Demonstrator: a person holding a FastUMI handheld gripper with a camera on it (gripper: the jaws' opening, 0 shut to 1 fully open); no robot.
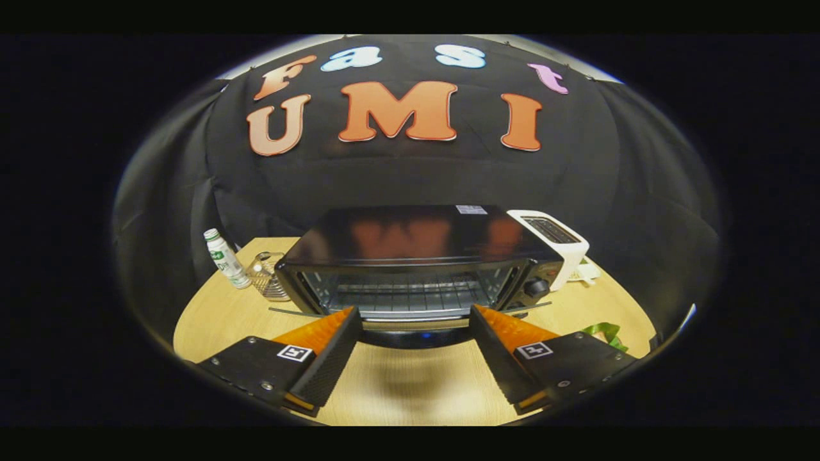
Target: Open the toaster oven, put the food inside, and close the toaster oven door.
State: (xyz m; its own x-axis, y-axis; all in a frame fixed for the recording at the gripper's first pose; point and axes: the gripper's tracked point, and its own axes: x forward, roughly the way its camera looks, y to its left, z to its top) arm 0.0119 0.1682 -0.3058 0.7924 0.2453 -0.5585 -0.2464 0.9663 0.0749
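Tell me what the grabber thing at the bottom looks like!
The gripper has two wedge-shaped fingers that narrow toward their tips, with ridged inner faces. Each sits on a flat black plate fastened with small round screws. Both plates carry a square black-and-white marker sticker.

A toaster oven [413, 269] stands in the middle of a table [211, 320], its door [410, 293] facing the gripper [413, 317], whose two fingers are spread apart with nothing between them, their tips just short of the door. Left of the oven sit a glass jar [266, 276] and, further left, a bottle [225, 258]. A toaster [556, 243] stands just beside the oven's right rear corner. Some leafy food [605, 333] lies on the table to the right, by the right finger.
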